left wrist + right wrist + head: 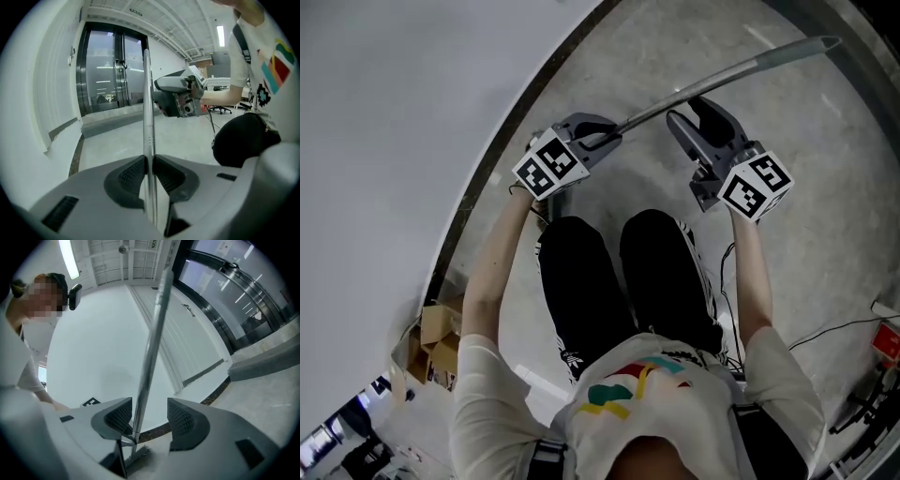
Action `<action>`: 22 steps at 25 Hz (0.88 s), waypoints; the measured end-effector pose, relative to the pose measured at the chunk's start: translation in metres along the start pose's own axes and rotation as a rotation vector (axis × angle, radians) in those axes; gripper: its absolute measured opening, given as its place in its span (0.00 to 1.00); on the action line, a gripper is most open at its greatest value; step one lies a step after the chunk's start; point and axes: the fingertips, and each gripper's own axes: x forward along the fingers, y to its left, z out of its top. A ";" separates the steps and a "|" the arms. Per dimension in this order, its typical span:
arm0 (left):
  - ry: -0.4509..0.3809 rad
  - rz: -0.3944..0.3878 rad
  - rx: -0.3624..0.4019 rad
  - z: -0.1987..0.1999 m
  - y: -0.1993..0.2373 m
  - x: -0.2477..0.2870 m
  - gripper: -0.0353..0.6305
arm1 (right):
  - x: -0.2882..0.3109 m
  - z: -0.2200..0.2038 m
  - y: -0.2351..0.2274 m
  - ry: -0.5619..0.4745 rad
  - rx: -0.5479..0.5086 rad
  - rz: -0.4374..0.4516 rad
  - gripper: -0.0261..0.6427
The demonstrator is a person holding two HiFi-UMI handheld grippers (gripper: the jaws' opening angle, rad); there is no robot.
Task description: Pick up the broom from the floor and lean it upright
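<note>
The broom's silver metal handle (722, 80) runs from my left gripper (602, 141) up toward the far right, off the concrete floor. In the left gripper view the handle (147, 93) rises straight between the ribbed pads, and my left gripper (149, 171) is shut on it. My right gripper (694, 117) hangs just right of the handle, jaws apart. In the right gripper view the handle (154, 324) passes between the spread jaws of my right gripper (150, 420), close to the left pad (119, 417). The broom's bristles (138, 456) show low behind the jaws.
A white curved wall (412, 112) with a dark baseboard (487, 173) lies at the left. Glass doors (110, 70) stand ahead in the left gripper view. Cardboard boxes (431, 342) sit at the lower left, and cables (844, 328) trail at the right. The person's black-clad legs (609, 272) are below the grippers.
</note>
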 end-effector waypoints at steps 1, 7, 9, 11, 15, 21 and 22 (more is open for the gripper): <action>-0.016 -0.005 0.004 0.007 -0.003 -0.004 0.23 | 0.003 0.000 0.005 -0.002 0.005 0.035 0.36; -0.140 -0.021 0.010 0.047 -0.009 -0.034 0.22 | 0.021 0.005 0.052 -0.040 -0.035 0.231 0.36; -0.182 -0.019 0.004 0.060 -0.010 -0.040 0.22 | 0.027 0.013 0.064 -0.065 -0.057 0.268 0.36; -0.223 -0.018 0.000 0.075 -0.011 -0.045 0.22 | 0.029 0.027 0.070 -0.094 -0.072 0.296 0.36; -0.247 -0.027 0.001 0.093 -0.011 -0.045 0.22 | 0.032 0.054 0.086 -0.110 -0.108 0.371 0.36; -0.273 0.046 -0.034 0.093 -0.012 -0.050 0.23 | 0.039 0.059 0.098 -0.099 -0.182 0.330 0.17; -0.274 0.067 -0.024 0.094 -0.011 -0.051 0.23 | 0.040 0.060 0.099 -0.101 -0.181 0.323 0.17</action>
